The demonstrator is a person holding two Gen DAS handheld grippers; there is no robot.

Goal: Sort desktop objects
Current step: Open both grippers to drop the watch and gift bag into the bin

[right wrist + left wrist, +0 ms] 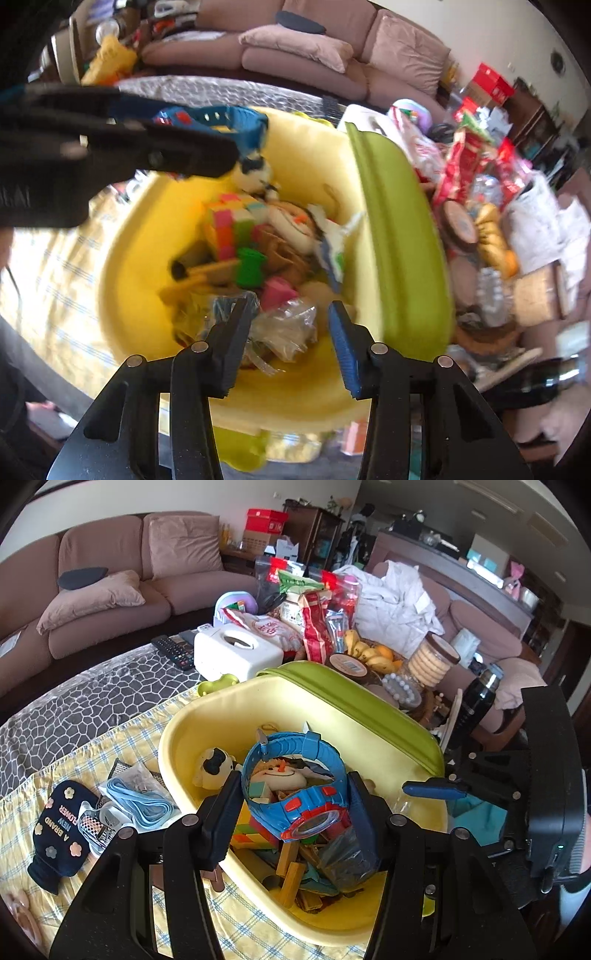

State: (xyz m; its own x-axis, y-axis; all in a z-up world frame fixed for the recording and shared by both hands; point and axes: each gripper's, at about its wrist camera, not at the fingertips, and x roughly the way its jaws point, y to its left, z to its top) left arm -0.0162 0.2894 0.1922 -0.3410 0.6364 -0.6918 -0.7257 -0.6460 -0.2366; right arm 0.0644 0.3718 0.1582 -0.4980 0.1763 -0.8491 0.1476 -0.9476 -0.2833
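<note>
My left gripper (293, 797) holds a blue toy watch (299, 786) with a red-rimmed face, just above the open yellow box (173, 734). The box holds several toys: a plush dog (214, 770), a doll face, coloured blocks (229, 225) and wooden pieces. Its green lid (354, 698) stands open at the far side. My right gripper (290, 310) is open over the near end of the box (306, 155), above a clear plastic bag (288, 328). The left gripper with the watch (221, 114) shows at upper left in the right wrist view.
On the checked cloth (55, 760) left of the box lie a dark pouch (61, 830), a light blue cable in a bag (144, 805) and small packets. Behind stand a white tissue box (236, 651), remotes, snack bags, bananas, a biscuit jar and a black flask (476, 701).
</note>
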